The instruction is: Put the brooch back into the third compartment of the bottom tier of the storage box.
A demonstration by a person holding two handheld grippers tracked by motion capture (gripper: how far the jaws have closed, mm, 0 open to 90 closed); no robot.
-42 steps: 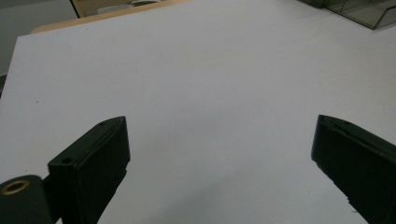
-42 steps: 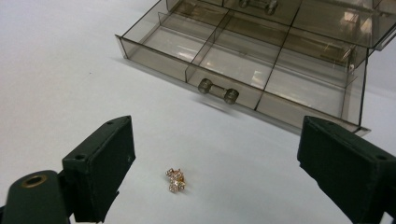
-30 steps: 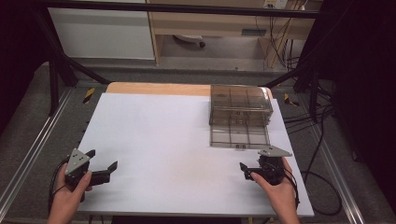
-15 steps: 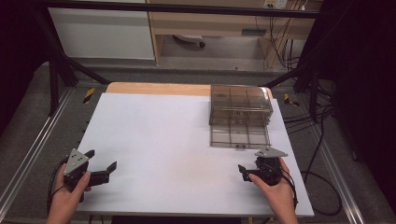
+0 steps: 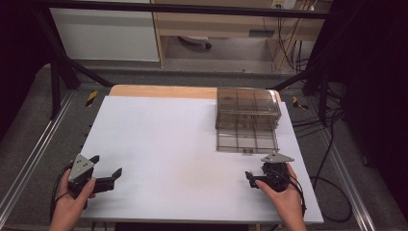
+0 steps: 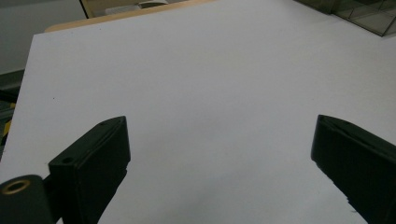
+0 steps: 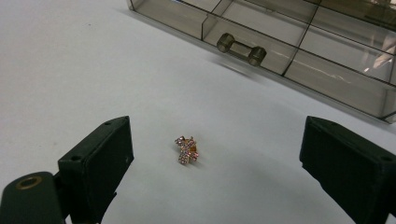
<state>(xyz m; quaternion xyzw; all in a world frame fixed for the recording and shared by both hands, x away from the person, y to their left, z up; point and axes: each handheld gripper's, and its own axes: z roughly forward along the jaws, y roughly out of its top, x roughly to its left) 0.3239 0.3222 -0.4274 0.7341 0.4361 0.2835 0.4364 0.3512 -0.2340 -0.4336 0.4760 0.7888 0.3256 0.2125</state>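
I see my right gripper (image 7: 210,172) with fingers (image 7: 95,163) spread apart around a small sparkling brooch (image 7: 187,149) lying on the counter (image 7: 70,70) between them, untouched, the drawer box (image 7: 299,51) beyond, while my left gripper (image 6: 219,177) hovers released.

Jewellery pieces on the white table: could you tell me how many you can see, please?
1. A small sparkly gold earring lies on the table between the right gripper's open jaws, just short of the clear drawer box. Others may be too small to spot.
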